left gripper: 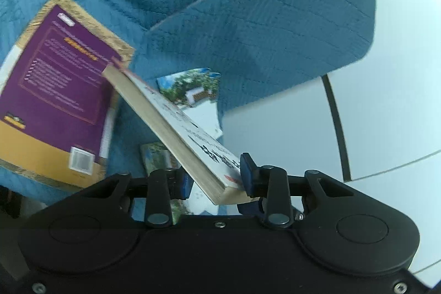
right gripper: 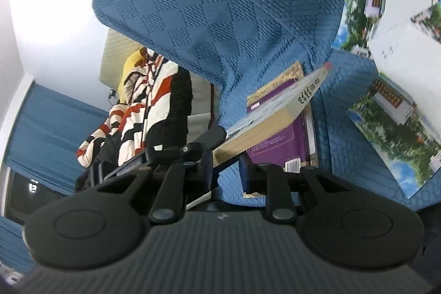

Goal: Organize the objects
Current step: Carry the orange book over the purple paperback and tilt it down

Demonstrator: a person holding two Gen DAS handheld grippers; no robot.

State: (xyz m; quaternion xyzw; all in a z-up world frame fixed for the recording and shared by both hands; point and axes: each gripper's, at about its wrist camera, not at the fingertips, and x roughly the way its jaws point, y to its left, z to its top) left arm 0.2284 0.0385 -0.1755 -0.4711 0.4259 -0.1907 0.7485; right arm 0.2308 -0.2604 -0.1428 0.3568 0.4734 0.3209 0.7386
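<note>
My left gripper (left gripper: 216, 181) is shut on the near corner of a white-covered book (left gripper: 176, 117), which hangs tilted in the air above the blue quilted cover (left gripper: 248, 18). A purple and orange book (left gripper: 55, 79) lies flat on the cover to the left. In the right wrist view the white book (right gripper: 275, 115) slants up to the right above the purple book (right gripper: 281, 139). My right gripper (right gripper: 226, 172) sits just below the white book's lower end. Its blue pads stand apart, with only cloth showing between them.
Glossy picture booklets (left gripper: 193, 87) lie on the cover under the white book, and bigger ones (right gripper: 399, 112) at the right. A red, white and black striped fabric (right gripper: 146, 106) hangs at the left. Pale floor (left gripper: 386, 101) lies beyond the cover's edge.
</note>
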